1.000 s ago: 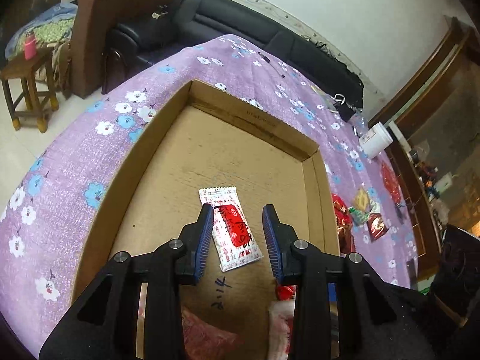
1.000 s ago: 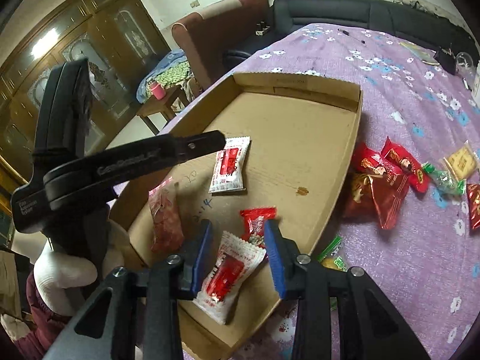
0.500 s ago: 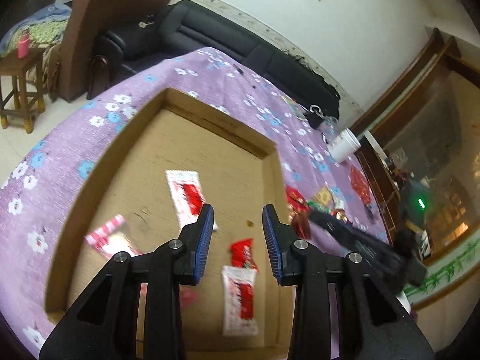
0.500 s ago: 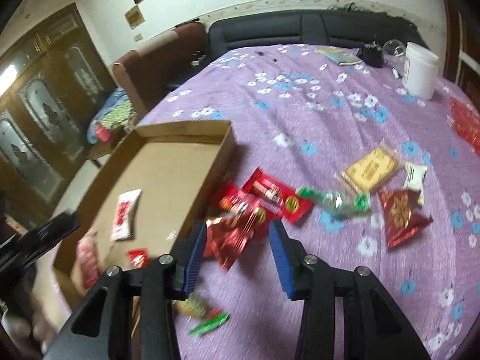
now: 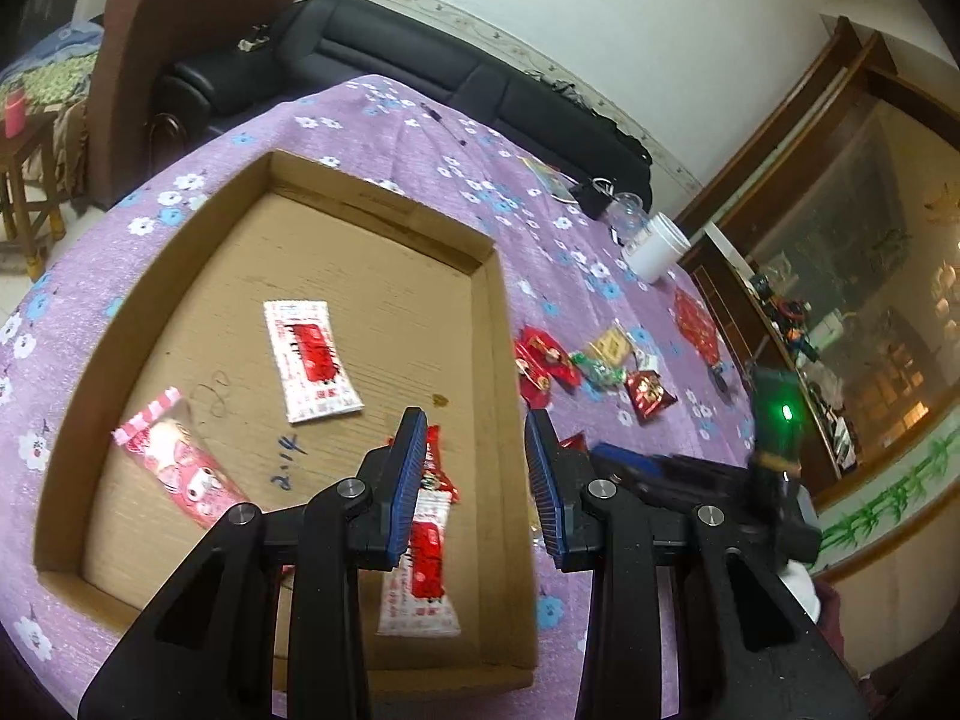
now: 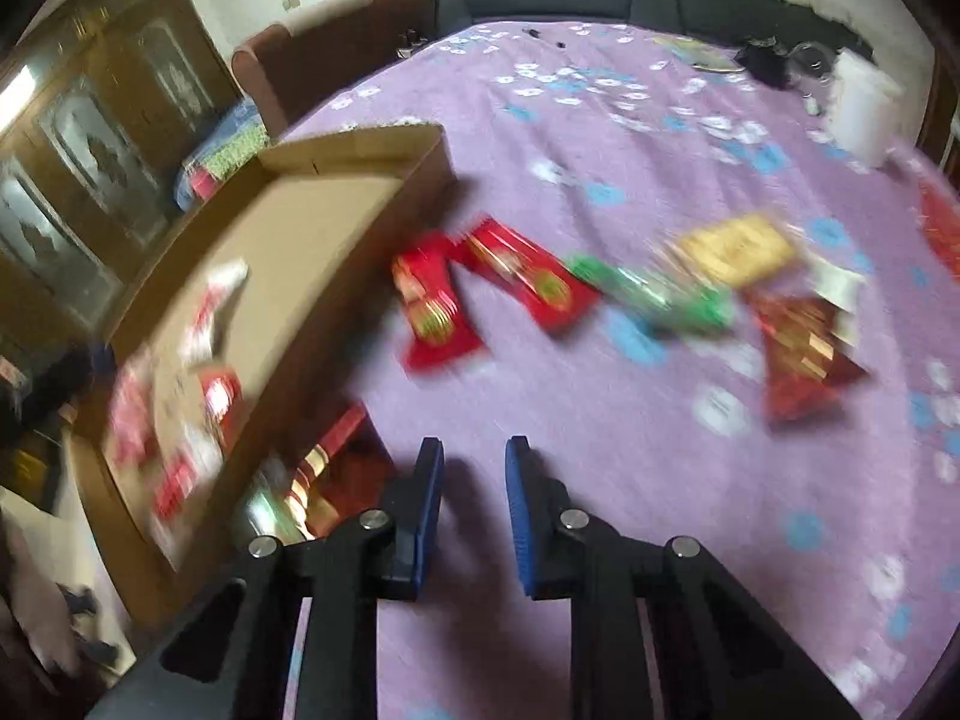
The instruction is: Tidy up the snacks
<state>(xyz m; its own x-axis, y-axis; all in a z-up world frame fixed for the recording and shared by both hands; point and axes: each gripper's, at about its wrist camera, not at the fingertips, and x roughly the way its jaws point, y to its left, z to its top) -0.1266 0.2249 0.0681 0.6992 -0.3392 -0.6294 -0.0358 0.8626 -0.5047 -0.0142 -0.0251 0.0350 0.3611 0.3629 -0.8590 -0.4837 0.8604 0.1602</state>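
Note:
A shallow cardboard box (image 5: 498, 324) lies on the purple flowered tablecloth and also shows in the right wrist view (image 6: 360, 150). Inside it lie a white-and-red packet (image 5: 309, 354), a pink packet (image 5: 174, 462), a small red packet (image 5: 438, 468) and another white-and-red packet (image 5: 420, 570). My left gripper (image 5: 474, 480) is open and empty above the box's near right corner. My right gripper (image 6: 474, 504) is open and empty over bare cloth right of the box. Loose snacks lie ahead of it: red packets (image 6: 432, 306), a green one (image 6: 654, 300), a yellow one (image 6: 732, 246), a dark red one (image 6: 798, 354).
A white cup (image 5: 657, 249) and a glass jar (image 5: 624, 210) stand at the table's far side. A black sofa (image 5: 420, 72) and a brown armchair (image 5: 156, 30) lie beyond. Some packets (image 6: 324, 462) lie by the box's outer wall. The other gripper's body (image 5: 720, 480) shows on the right.
My left gripper has pulled back and up from the white-and-red packet. My right gripper has swung right, out of the box, and come down over the cloth near the loose snacks.

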